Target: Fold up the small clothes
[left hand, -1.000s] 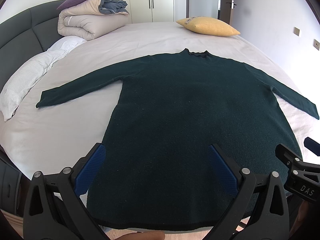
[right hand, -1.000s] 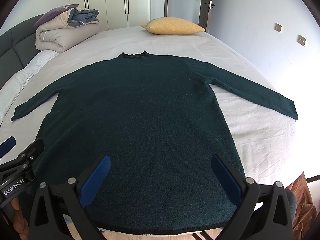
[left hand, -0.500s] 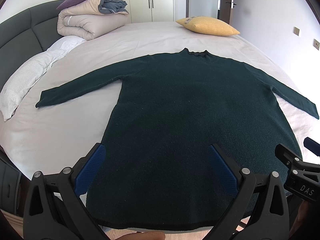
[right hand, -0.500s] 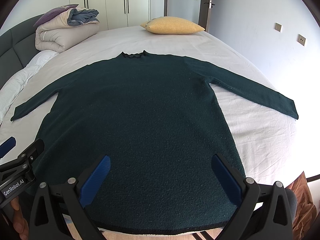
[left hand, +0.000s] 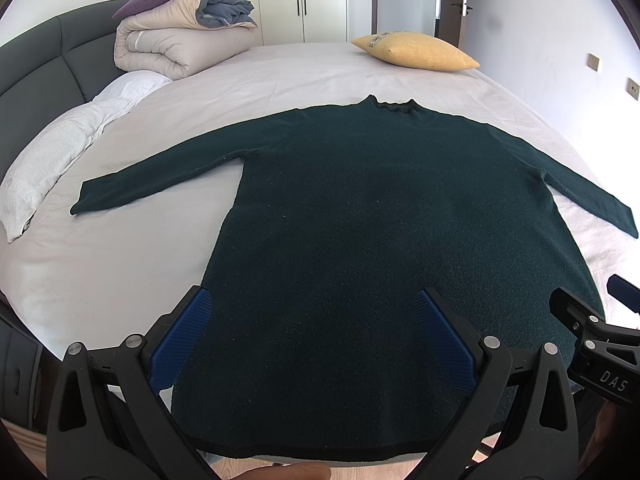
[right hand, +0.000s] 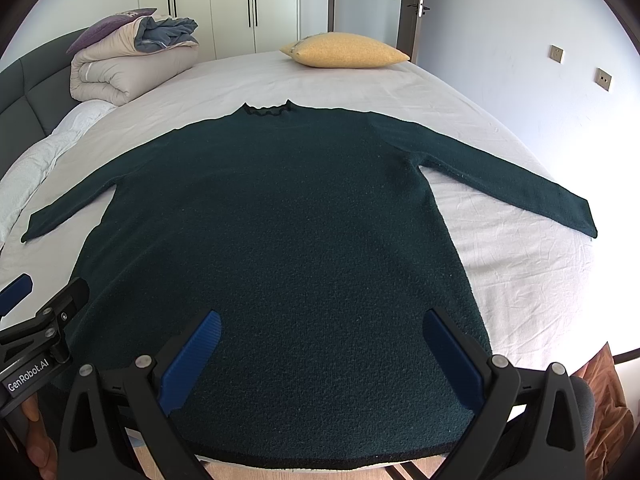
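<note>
1. A dark green sweater [left hand: 384, 240] is laid flat on the bed [left hand: 120, 272], its front spread out and both sleeves stretched sideways.
2. Its collar [right hand: 267, 110] is pointed toward the far side of the bed, while its hem [right hand: 320, 458] is placed at the near edge.
3. The left claw [left hand: 312, 320] is held above the lower left part of the sweater with its blue pads spread wide and nothing gripped; the left pad [left hand: 182, 334] is seen at the sweater's side edge.
4. The right claw [right hand: 320, 336] is held above the lower right part of the sweater, likewise released, with both pads seen over the knit.
5. Contact between either claw and the fabric cannot be told.
6. Each claw is seen at the edge of the other's view, so the two are placed side by side near the hem.
7. A yellow pillow [right hand: 346, 55] is set beyond the collar, well apart from the sweater.
8. A rolled duvet [left hand: 176, 44] is stacked by the dark headboard [left hand: 44, 68], and a white pillow [left hand: 52, 160] is laid near the left sleeve's cuff.
</note>
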`<state>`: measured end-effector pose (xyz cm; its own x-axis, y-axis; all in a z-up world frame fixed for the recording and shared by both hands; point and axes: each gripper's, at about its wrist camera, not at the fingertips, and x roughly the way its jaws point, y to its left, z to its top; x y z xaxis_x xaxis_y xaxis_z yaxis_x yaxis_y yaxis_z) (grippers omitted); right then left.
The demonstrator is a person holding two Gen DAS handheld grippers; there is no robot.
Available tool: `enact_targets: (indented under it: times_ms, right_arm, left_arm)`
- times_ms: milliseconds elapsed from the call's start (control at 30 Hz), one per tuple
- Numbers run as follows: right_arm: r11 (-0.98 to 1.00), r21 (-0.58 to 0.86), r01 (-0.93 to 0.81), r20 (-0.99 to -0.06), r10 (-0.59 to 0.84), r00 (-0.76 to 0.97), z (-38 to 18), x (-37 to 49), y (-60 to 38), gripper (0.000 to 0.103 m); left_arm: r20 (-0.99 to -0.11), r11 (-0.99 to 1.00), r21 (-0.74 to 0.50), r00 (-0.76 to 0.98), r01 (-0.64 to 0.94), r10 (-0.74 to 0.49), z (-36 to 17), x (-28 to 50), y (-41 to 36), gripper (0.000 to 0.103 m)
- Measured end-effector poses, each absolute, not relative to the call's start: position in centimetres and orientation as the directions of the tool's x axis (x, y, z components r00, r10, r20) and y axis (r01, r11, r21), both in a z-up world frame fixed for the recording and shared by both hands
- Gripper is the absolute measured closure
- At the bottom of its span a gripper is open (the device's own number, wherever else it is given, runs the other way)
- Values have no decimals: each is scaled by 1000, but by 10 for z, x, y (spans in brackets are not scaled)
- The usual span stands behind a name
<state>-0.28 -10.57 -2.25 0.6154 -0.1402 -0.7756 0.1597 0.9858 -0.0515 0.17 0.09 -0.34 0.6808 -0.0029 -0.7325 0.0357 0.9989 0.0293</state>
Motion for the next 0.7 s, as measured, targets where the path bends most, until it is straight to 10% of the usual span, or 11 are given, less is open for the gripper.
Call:
enact_targets:
  times_ms: [700]
  right_arm:
    - [986,-52,159,-778,-139,613,-27,-5,-108,0]
  left_arm:
    - [-734,999,28,679,34,-3,-8,3,-1,0]
